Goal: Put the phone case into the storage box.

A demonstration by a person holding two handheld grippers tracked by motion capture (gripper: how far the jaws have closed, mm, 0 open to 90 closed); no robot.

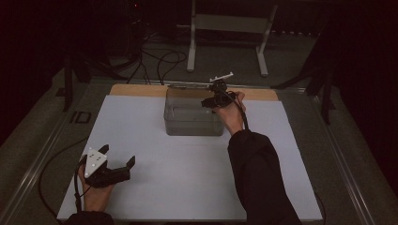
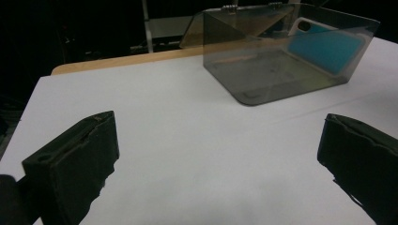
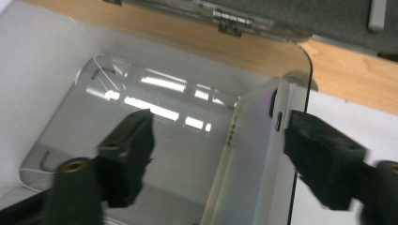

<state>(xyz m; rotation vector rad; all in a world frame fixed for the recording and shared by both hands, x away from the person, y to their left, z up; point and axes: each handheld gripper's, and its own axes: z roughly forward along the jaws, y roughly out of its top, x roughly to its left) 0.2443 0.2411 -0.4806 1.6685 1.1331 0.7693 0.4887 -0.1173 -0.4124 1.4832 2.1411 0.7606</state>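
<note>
White sheet (image 1: 187, 178) covers most of the table in front of me. Wooden board (image 1: 136, 90) peeks out along the sheet's far edge. Small dark rectangle (image 1: 81, 117) sits just off the sheet's left edge. Beyond the sheet, black cables (image 1: 162, 61) on grey floor (image 1: 300, 61), plus white frame legs (image 1: 191, 47)

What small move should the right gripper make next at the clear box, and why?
Probably lift straight up, clear of the clear box. The right gripper is open, its jaws apart around the phone, which leans on edge against the box wall, so it looks released. The left gripper rests open, far off.
</note>
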